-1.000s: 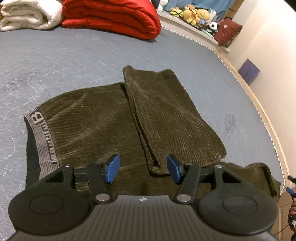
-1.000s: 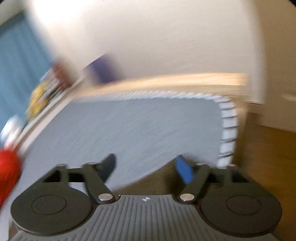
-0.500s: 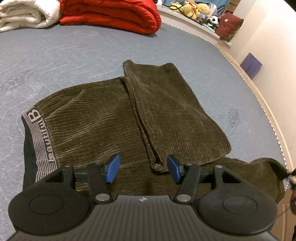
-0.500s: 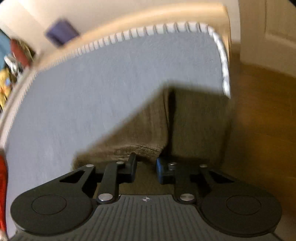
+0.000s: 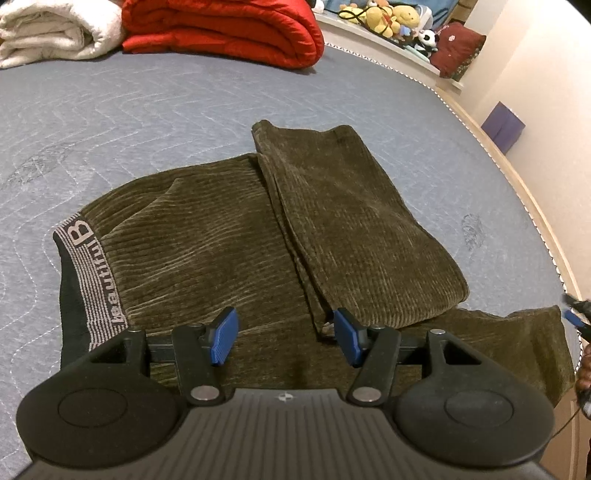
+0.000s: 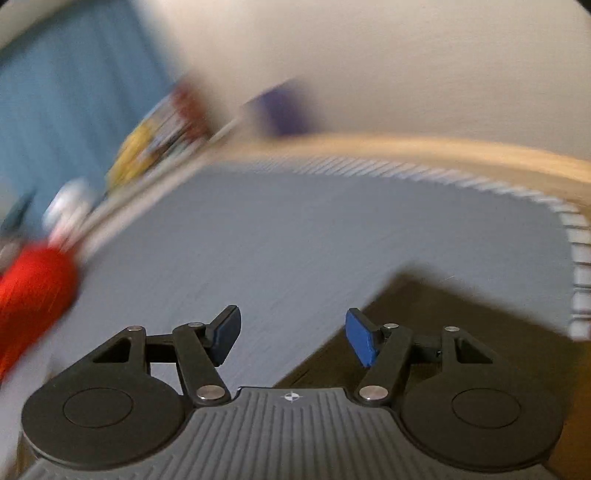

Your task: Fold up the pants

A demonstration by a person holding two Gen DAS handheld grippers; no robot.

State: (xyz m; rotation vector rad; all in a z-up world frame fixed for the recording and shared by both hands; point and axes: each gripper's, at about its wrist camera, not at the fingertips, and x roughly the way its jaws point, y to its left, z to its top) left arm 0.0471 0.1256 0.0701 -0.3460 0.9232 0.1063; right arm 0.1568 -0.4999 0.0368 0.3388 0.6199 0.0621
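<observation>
Olive-brown corduroy pants (image 5: 207,251) lie flat on the grey-blue mattress (image 5: 147,122), with the grey lettered waistband (image 5: 83,280) at the left. One leg (image 5: 351,221) is folded back over the body. The other leg (image 5: 517,343) runs right to the bed's edge. My left gripper (image 5: 282,338) hovers open just above the pants near the crotch, with nothing pinched. My right gripper (image 6: 291,336) is opening with nothing between its jaws. It hangs over bare mattress, and the leg's end (image 6: 461,332) lies just to its right. That view is blurred.
A folded red quilt (image 5: 229,29) and a white blanket (image 5: 48,33) lie at the far end of the bed. Stuffed toys (image 5: 391,18) line a ledge beyond. A purple box (image 5: 504,125) stands by the wall. The stitched bed edge (image 5: 535,229) curves along the right.
Half a second ago the right gripper was nearly shut at the leg's hem; now its jaws are apart and it has swung left off the cloth. The leg's end shifted slightly. The left gripper held still.
</observation>
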